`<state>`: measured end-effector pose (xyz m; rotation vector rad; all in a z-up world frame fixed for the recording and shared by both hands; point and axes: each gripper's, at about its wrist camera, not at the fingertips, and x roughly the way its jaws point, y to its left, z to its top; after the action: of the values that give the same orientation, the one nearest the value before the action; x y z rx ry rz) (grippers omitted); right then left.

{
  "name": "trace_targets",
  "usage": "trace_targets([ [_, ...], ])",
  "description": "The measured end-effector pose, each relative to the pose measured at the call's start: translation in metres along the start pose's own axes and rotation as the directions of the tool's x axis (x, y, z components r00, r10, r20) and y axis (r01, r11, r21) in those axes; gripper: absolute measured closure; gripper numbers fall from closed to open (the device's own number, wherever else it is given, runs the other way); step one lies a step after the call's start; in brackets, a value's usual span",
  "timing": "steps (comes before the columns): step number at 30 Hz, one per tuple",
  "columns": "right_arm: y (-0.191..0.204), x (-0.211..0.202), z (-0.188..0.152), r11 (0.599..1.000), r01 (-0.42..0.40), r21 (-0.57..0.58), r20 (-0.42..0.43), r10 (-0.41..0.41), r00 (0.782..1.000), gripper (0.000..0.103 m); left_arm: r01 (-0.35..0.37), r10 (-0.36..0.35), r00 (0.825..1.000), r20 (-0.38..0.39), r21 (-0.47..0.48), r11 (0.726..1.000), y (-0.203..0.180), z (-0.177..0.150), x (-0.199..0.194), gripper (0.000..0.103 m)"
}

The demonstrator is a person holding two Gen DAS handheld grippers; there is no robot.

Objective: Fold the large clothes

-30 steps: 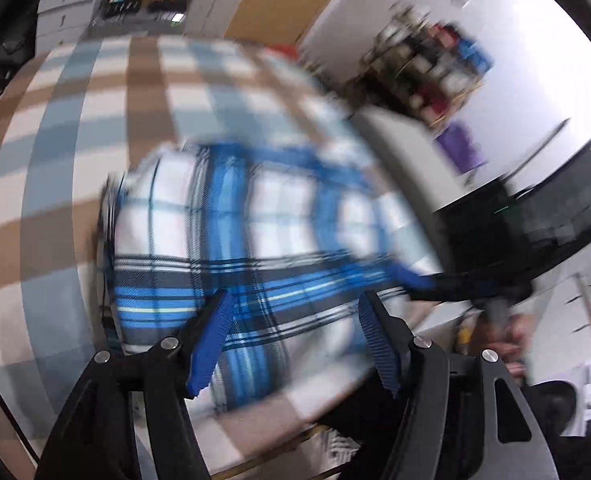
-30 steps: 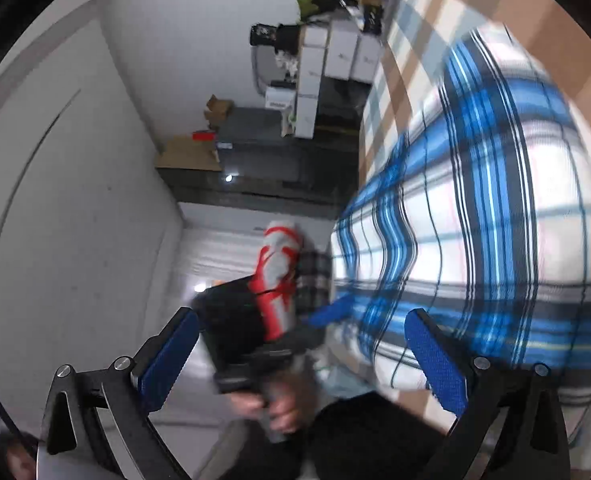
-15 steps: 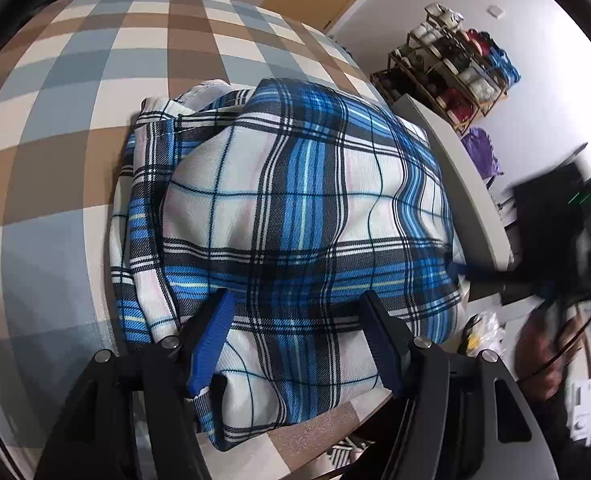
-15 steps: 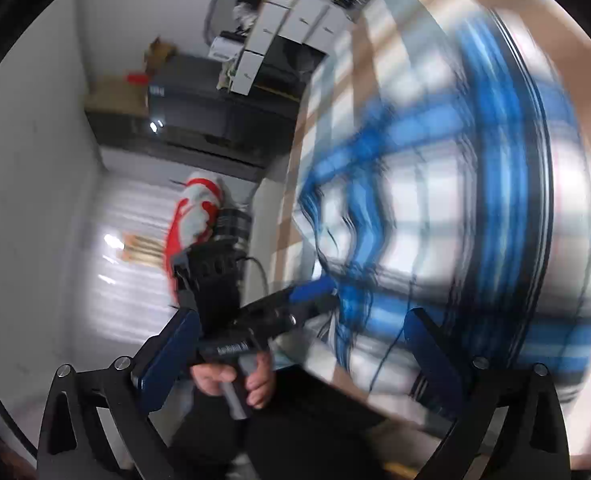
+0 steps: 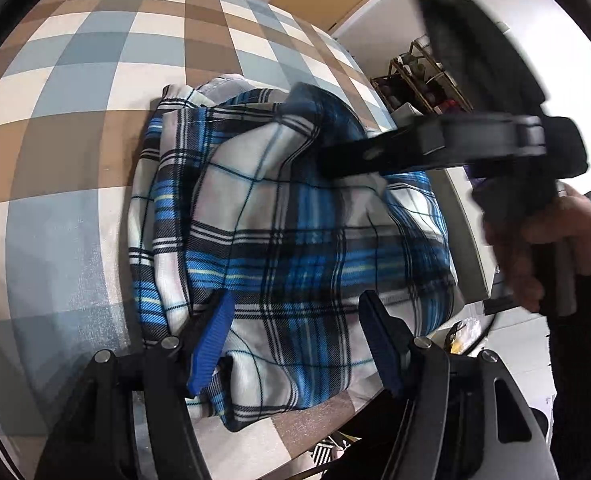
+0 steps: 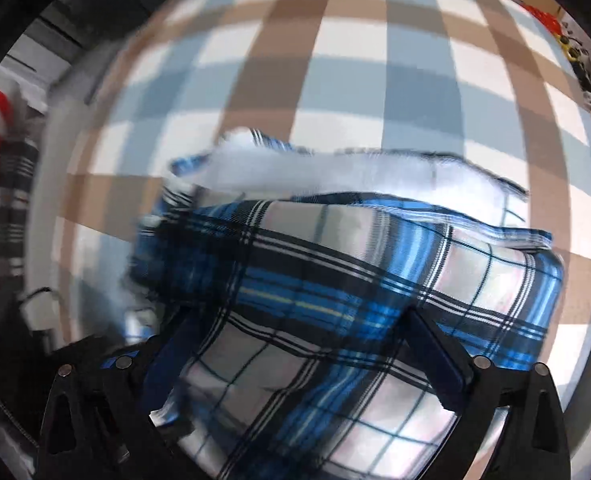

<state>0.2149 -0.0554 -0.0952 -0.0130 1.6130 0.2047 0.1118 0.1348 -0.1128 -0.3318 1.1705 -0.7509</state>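
nearest in the left view: left gripper [image 5: 295,336], blue pads apart, jaws part open, straddling the near part of the shirt [image 5: 279,240] without pinching any fold; whether the pads touch cloth, cannot tell. right after it, folded blue, white and black plaid shirt, lying flat on the table [image 5: 63,128] with its checked brown, grey-blue and cream cover, close to the near edge and toward the near right corner, layers stacked, grey lining peeking at the far end. over the shirt's right part, right gripper [image 5: 335,160], seen from the side, black arm reaching in from the right, tip down at the cloth, blurred; gripped by a hand [image 5: 551,248] with a dark sleeve beyond the table's right edge.

in the right view: right gripper [image 6: 295,356] looking down on the shirt [image 6: 355,288], jaws wide apart, plaid between them, no cloth seen pressed by either pad. farther out, bare checked table [image 6: 375,60] to its far edge. beyond the right edge, in the left view, a shelf rack [image 5: 423,76] against a white wall.
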Motion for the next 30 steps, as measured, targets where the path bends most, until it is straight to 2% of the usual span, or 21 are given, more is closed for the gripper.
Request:
trace_targets([
  [2, 0.001, 0.003, -0.002, 1.000, 0.021, 0.003, 0.022, -0.021, 1.000, 0.000, 0.003, -0.003, 1.000, -0.002, -0.008, 1.000, 0.002, 0.000, 0.000, 0.044],
  [4, -0.003, 0.000, -0.005, 1.000, 0.000, 0.006, 0.038, 0.000, 0.999, 0.000, 0.018, -0.018, 1.000, -0.003, -0.026, 0.999, 0.004, 0.001, -0.001, 0.044],
  [6, -0.013, -0.014, -0.013, 0.998, -0.066, -0.001, 0.075, 0.066, 0.995, 0.001, 0.026, -0.026, 1.000, -0.003, -0.039, 0.999, 0.006, 0.002, -0.002, 0.044],
  [7, -0.023, -0.028, -0.021, 0.992, -0.129, 0.010, 0.111, 0.128, 0.986, 0.001, 0.026, -0.026, 1.000, -0.003, -0.042, 0.999, 0.007, 0.001, -0.003, 0.044],
  [8, -0.034, -0.043, -0.033, 0.975, -0.220, 0.023, 0.148, 0.214, 0.966, 0.000, 0.023, -0.023, 1.000, -0.002, -0.040, 0.999, 0.006, 0.001, -0.003, 0.044],
  [9, -0.042, -0.054, -0.046, 0.950, -0.313, 0.024, 0.176, 0.304, 0.936, 0.000, 0.018, -0.018, 1.000, -0.001, -0.037, 0.999, 0.005, 0.000, -0.003, 0.044],
  [10, -0.048, -0.061, -0.055, 0.927, -0.376, 0.021, 0.185, 0.366, 0.912, 0.000, 0.013, -0.013, 1.000, -0.002, -0.034, 0.999, 0.005, 0.000, -0.003, 0.044],
  [11, -0.055, -0.068, -0.074, 0.875, -0.484, 0.012, 0.187, 0.473, 0.861, 0.000, 0.010, -0.010, 1.000, -0.003, -0.034, 0.999, 0.005, 0.000, -0.004, 0.044],
  [12, -0.057, -0.070, -0.084, 0.840, -0.543, 0.008, 0.180, 0.533, 0.827, 0.000, 0.008, -0.008, 1.000, -0.003, -0.037, 0.999, 0.005, 0.000, -0.003, 0.044],
  [13, -0.061, -0.069, -0.101, 0.782, -0.624, 0.010, 0.161, 0.614, 0.772, 0.000, 0.007, -0.007, 1.000, -0.002, -0.045, 0.999, 0.005, 0.001, -0.003, 0.044],
  [14, -0.066, -0.065, -0.117, 0.740, -0.673, 0.018, 0.156, 0.662, 0.733, 0.000, 0.006, -0.006, 1.000, -0.001, -0.051, 0.999, 0.004, 0.002, -0.003, 0.043],
  [15, -0.067, -0.062, -0.125, 0.727, -0.687, 0.026, 0.150, 0.676, 0.721, 0.000, 0.003, -0.003, 1.000, 0.002, -0.059, 0.998, 0.004, 0.002, -0.003, 0.043],
  [18, -0.075, -0.028, -0.145, 0.734, -0.673, 0.091, 0.082, 0.668, 0.739, 0.000, -0.003, 0.004, 1.000, 0.008, -0.077, 0.997, 0.004, 0.003, -0.002, 0.043],
  [19, -0.079, -0.014, -0.147, 0.746, -0.655, 0.124, 0.078, 0.650, 0.756, 0.000, -0.003, 0.004, 1.000, 0.012, -0.084, 0.996, 0.004, 0.003, -0.002, 0.044],
  [21, -0.090, 0.006, -0.149, 0.709, -0.683, 0.177, 0.126, 0.672, 0.730, 0.000, -0.002, 0.004, 1.000, 0.017, -0.097, 0.995, 0.005, 0.003, -0.001, 0.043],
  [22, -0.091, 0.008, -0.145, 0.701, -0.688, 0.187, 0.145, 0.673, 0.725, 0.000, -0.002, 0.004, 1.000, 0.018, -0.099, 0.995, 0.006, 0.003, -0.001, 0.043],
  [26, -0.090, 0.004, -0.148, 0.721, -0.672, 0.167, 0.172, 0.650, 0.740, 0.000, -0.007, 0.008, 1.000, 0.015, -0.092, 0.996, 0.005, 0.003, -0.002, 0.043],
  [27, -0.079, 0.004, -0.140, 0.726, -0.669, 0.158, 0.177, 0.646, 0.743, 0.000, -0.011, 0.012, 1.000, 0.013, -0.081, 0.997, 0.004, 0.003, -0.002, 0.043],
  [30, -0.077, -0.013, -0.146, 0.716, -0.681, 0.153, 0.184, 0.656, 0.732, 0.000, -0.002, 0.004, 1.000, 0.025, -0.067, 0.998, 0.000, 0.002, -0.006, 0.043],
])
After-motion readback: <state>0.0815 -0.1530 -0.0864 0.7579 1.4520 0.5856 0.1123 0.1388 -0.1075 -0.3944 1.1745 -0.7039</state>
